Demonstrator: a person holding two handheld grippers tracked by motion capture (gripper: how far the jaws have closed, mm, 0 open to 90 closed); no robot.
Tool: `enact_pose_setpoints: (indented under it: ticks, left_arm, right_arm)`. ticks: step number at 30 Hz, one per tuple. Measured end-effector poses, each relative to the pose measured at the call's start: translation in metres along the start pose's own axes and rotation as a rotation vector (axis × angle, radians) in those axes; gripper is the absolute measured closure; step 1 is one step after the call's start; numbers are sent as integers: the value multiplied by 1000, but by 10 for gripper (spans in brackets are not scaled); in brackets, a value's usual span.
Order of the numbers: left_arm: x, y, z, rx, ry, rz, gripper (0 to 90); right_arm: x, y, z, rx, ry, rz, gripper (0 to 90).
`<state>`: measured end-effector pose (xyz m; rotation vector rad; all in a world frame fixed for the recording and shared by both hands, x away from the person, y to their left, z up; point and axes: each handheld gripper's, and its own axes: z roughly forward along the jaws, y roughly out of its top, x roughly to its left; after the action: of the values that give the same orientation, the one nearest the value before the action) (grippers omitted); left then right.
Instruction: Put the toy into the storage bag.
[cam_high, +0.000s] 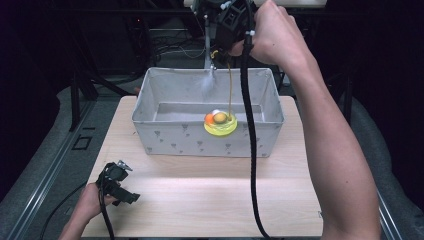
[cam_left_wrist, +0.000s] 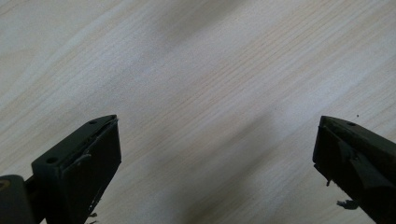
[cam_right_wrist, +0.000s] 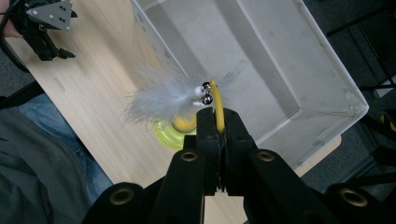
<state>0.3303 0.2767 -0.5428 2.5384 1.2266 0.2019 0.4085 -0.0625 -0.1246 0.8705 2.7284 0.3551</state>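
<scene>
Your right gripper (cam_right_wrist: 219, 122) fingers are pinching the yellow wand (cam_high: 230, 90) upright, its toy base (cam_high: 220, 124) hanging straight below inside the fabric bin (cam_high: 165, 141); your left gripper (cam_high: 121, 187), jaws spread, is resting well away.

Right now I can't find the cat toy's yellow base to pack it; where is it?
In the high view the yellow base hangs by its wand from the right gripper, at the grey fabric bin's front wall, right of middle.

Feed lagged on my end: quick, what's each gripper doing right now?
Left gripper: open, nothing between its jaws, over the bare wooden table.
Right gripper: closed on the yellow wand of a feather toy, held above the fabric bin.
</scene>
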Motion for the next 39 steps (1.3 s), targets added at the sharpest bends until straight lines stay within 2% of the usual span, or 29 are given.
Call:
enact_pose_setpoints:
  ticks: [12, 21, 29, 39]
  left_arm:
    - [0, 0, 0, 2, -1, 1, 9]
    - [0, 0, 0, 2, 0, 3, 9]
    - [0, 0, -1, 2, -1, 3, 9]
    - [-1, 0, 0, 3, 0, 4, 9]
  right_arm:
    - [-7, 13, 2, 9, -20, 23, 880]
    - [-15, 24, -3, 7, -34, 36, 880]
    - [-25, 28, 0, -5, -27, 69, 880]
    - [-40, 32, 5, -14, -40, 114, 880]
